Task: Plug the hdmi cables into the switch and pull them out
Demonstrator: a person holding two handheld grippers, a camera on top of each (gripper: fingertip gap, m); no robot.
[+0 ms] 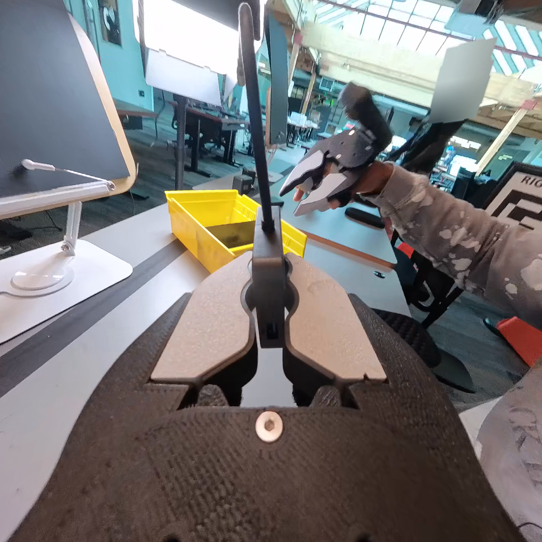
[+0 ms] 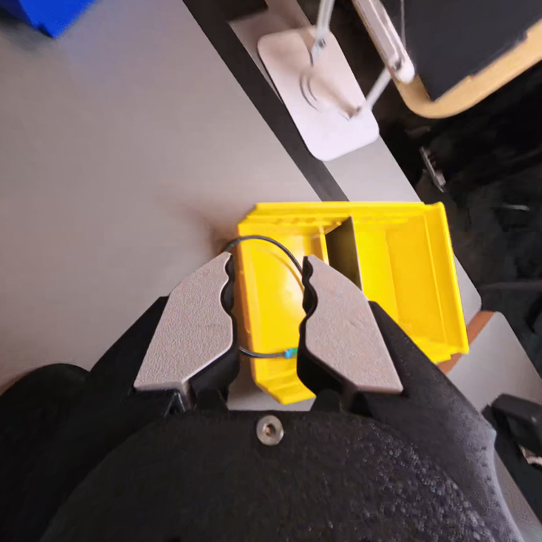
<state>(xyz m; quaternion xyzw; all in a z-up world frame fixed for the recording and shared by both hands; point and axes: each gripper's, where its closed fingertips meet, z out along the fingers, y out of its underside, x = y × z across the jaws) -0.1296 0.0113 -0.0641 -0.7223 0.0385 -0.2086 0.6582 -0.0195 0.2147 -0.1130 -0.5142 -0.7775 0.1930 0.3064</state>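
Note:
My left gripper [image 1: 268, 258] is shut on a flat black switch [image 1: 268, 281], held edge-on between the grey fingers. Its black cable [image 1: 253, 117] rises stiffly from the far end. My right gripper [image 1: 289, 203] shows farther off in the left wrist view, open and empty, above the table's far side. In the right wrist view it [image 2: 268, 257] is open, pointing down over a yellow bin [image 2: 410, 264]. A thin black wire [image 2: 264, 355] with a small green-blue tag loops in the bin between the fingers. No HDMI plug is clearly visible.
The yellow bin [image 1: 202, 223] sits at the table's far edge with a dark plate [image 1: 231, 234] inside. A white stand [image 1: 58, 272] holds a dark, wood-edged board [image 1: 44, 102] at left. A dark strip [image 1: 88, 305] crosses the table. A sleeve [image 1: 454, 243] reaches in from the right.

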